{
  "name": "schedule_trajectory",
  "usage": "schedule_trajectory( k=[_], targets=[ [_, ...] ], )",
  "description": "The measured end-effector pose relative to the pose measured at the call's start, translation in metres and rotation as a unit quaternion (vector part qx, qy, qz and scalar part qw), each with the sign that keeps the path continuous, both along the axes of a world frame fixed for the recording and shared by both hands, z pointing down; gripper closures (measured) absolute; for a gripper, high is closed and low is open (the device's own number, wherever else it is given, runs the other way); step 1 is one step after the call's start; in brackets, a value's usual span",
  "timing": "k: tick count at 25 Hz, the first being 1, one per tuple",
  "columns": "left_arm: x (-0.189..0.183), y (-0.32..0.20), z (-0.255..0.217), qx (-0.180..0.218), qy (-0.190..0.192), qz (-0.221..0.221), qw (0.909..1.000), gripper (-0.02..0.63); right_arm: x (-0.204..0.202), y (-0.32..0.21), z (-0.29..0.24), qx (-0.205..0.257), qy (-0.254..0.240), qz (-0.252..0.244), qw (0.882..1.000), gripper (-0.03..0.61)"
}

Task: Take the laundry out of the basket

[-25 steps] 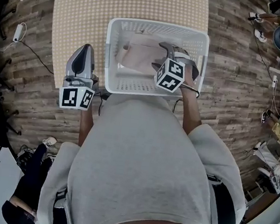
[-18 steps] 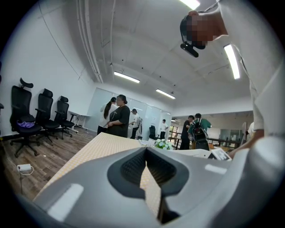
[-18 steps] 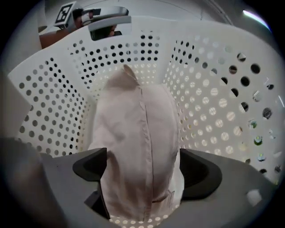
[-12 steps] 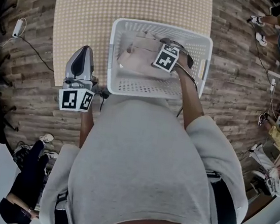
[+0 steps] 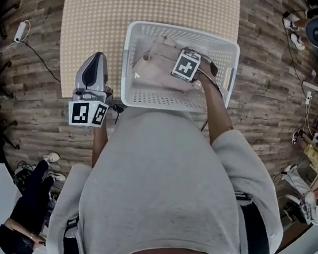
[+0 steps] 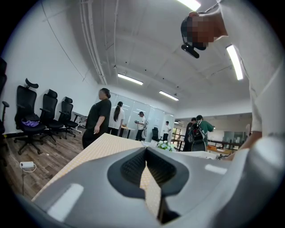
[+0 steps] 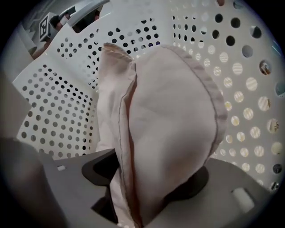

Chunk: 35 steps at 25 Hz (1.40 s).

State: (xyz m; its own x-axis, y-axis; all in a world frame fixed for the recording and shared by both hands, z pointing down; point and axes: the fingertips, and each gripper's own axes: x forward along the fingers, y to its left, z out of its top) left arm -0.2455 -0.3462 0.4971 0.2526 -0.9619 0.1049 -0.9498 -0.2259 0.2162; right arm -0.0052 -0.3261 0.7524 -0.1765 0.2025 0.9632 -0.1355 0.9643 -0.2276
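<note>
A white perforated laundry basket (image 5: 173, 103) stands on the near edge of a beige checked table (image 5: 152, 0). A pale pink cloth (image 5: 154, 63) lies inside it. My right gripper (image 5: 177, 69) reaches down into the basket, its marker cube on top. In the right gripper view the cloth (image 7: 169, 124) bulges up between the jaws, which are closing and pinch its folded edge; the right gripper (image 7: 142, 182) is shut on it. My left gripper (image 5: 96, 58) hovers left of the basket over the table, jaws together and empty, as the left gripper (image 6: 145, 153) view also shows.
Wood flooring surrounds the table. Basket walls (image 7: 58, 111) close in on the right gripper. Cables and a plug (image 5: 20, 32) lie on the floor at left. Several people (image 6: 98, 116) and office chairs (image 6: 31, 120) are in the room beyond the table.
My right gripper has gone from the basket's near right corner down and left into the basket, onto the cloth. The left gripper has stayed in place.
</note>
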Motion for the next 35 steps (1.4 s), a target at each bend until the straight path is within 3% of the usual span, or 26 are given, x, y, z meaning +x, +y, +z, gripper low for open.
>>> schedule_trajectory(
  k=[1,2,4,15,23,35],
  targets=[
    [0.001,0.000,-0.001,0.001,0.000,0.000,1.0000,0.604,0.000,0.004,-0.002,-0.014,-0.003,0.001,1.000,0.256],
    [0.001,-0.001,-0.002,0.002,0.000,0.000,1.0000,0.604,0.001,0.008,-0.003,-0.028,-0.005,0.003,1.000,0.357],
    [0.001,0.000,-0.002,0.004,-0.001,-0.001,1.0000,0.604,0.001,0.015,-0.005,-0.039,-0.009,0.003,0.999,0.393],
    [0.007,0.012,-0.011,0.016,-0.004,0.005,0.9999,0.604,-0.004,0.023,-0.017,0.004,-0.053,0.013,0.998,0.430],
    [0.019,0.022,-0.026,0.035,-0.008,0.018,0.9992,0.604,-0.003,0.013,-0.039,0.064,-0.077,0.026,0.995,0.437],
    [0.045,0.046,-0.058,0.079,-0.014,0.041,0.9960,0.604,0.002,-0.018,-0.115,0.214,-0.127,0.076,0.966,0.437]
  ],
)
